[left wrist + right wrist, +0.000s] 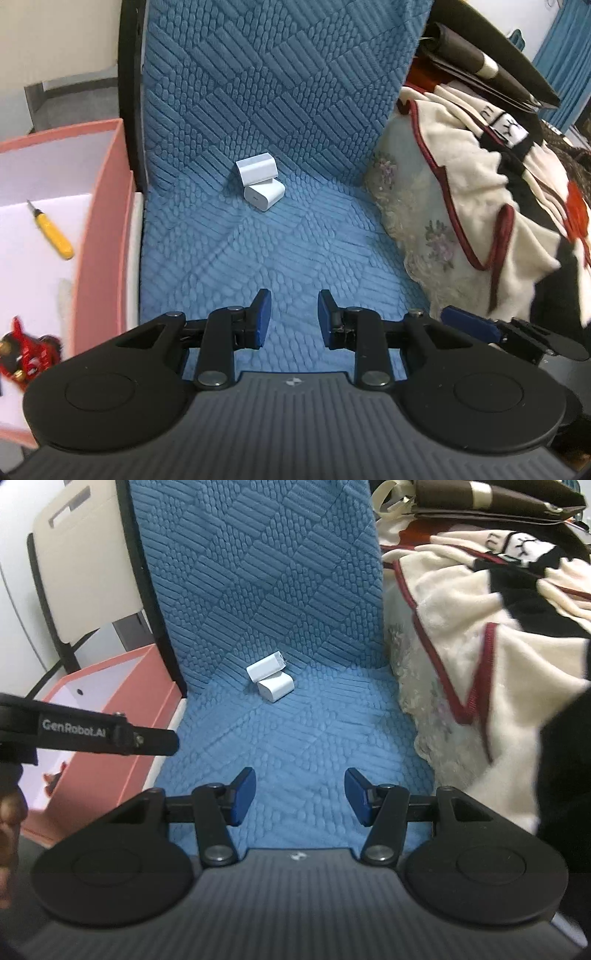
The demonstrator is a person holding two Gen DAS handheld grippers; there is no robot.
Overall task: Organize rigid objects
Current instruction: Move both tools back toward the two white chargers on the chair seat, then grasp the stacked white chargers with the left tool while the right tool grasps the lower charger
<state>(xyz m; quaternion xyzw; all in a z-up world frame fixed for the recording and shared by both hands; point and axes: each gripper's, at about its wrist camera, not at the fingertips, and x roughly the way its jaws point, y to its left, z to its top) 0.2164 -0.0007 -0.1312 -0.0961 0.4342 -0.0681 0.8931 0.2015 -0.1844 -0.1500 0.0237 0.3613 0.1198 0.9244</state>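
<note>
Screwdriver visible from left only.

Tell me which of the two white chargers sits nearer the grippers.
The lower, front charger, lying flat on the blue cushion. The other charger sits behind it by the backrest, leaning onto its rear edge.

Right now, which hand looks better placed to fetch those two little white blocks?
Probably the left gripper: open, aimed at the white blocks, with the pink box on its side. The right gripper is open too, farther from it.
</note>
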